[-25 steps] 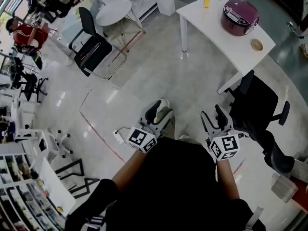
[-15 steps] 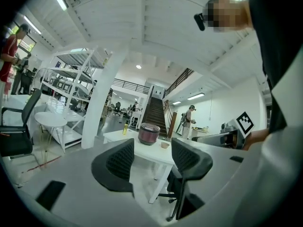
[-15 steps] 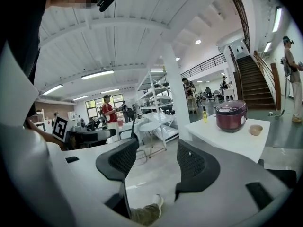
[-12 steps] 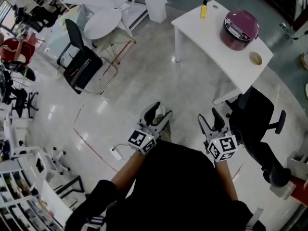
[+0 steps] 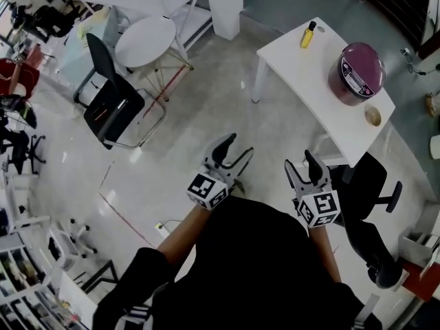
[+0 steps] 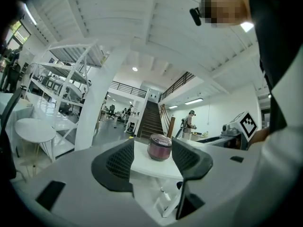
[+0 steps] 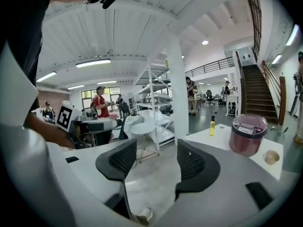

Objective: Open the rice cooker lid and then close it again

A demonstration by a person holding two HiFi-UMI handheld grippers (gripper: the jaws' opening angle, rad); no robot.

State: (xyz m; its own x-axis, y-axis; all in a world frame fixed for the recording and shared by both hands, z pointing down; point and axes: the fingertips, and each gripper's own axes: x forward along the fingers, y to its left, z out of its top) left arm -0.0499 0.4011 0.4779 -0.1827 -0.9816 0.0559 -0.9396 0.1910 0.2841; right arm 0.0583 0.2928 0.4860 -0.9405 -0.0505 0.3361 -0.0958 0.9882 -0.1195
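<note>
A maroon rice cooker with its lid down stands on a white table at the upper right of the head view, well away from both grippers. It also shows far off between the left jaws and to the right in the right gripper view. My left gripper is open and empty, held in front of my body over the floor. Beside it, the right gripper is open and empty too.
On the table stand a yellow bottle and a small round bowl. A black office chair sits by the table's near side. Another black chair and a round white table stand at the left. People work in the background.
The view has shifted toward the white table; the cooker sits further right in the frame. Both grippers stay open and held in front of my body.
</note>
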